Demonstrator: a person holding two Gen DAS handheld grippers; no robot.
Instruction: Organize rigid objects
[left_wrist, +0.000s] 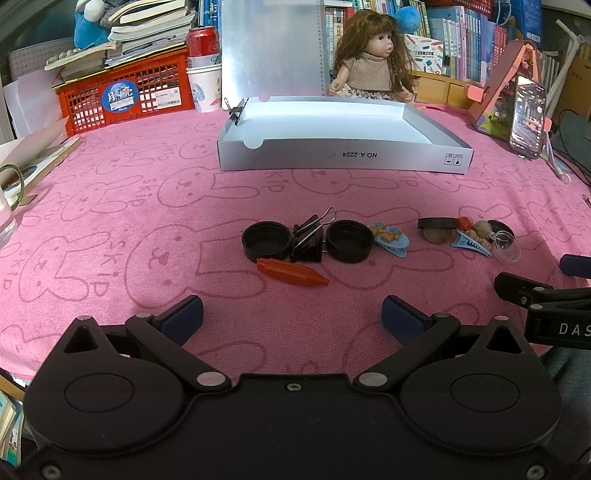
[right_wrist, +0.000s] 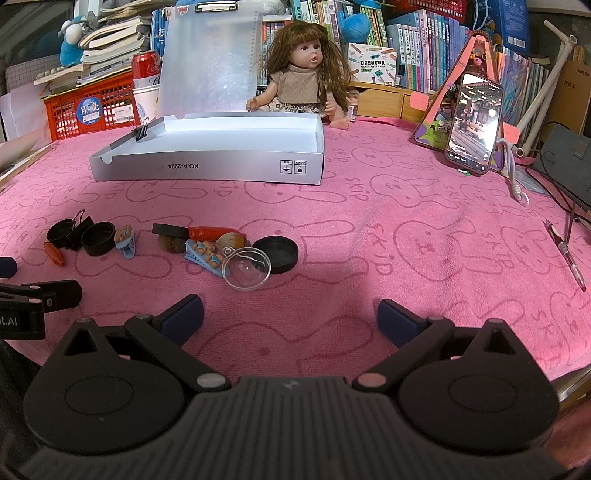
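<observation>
The left gripper is held wide apart and empty, low over the pink towel. The right gripper is likewise spread wide with nothing between its blue pads.

In the left wrist view, the small rigid items are seen at 12 o'clock of the left gripper, all loose on the towel. An orange crayon lies nearest. Just behind it, a binder clip is set between two black caps, touching both. A blue hair clip lies against the right-hand cap.

A second cluster is found at 1 o'clock: a black ring, a brown nut, another blue clip and a clear dome, crowded together. In the right wrist view this cluster sits at 11 o'clock of the right gripper, with a third black cap touching the dome.

Well beyond the items, at 12 o'clock, a grey box stands open, a small clip fixed on its left wall. A doll is seated behind it. A red crate is seen at 10 o'clock and a propped phone at 2 o'clock.
</observation>
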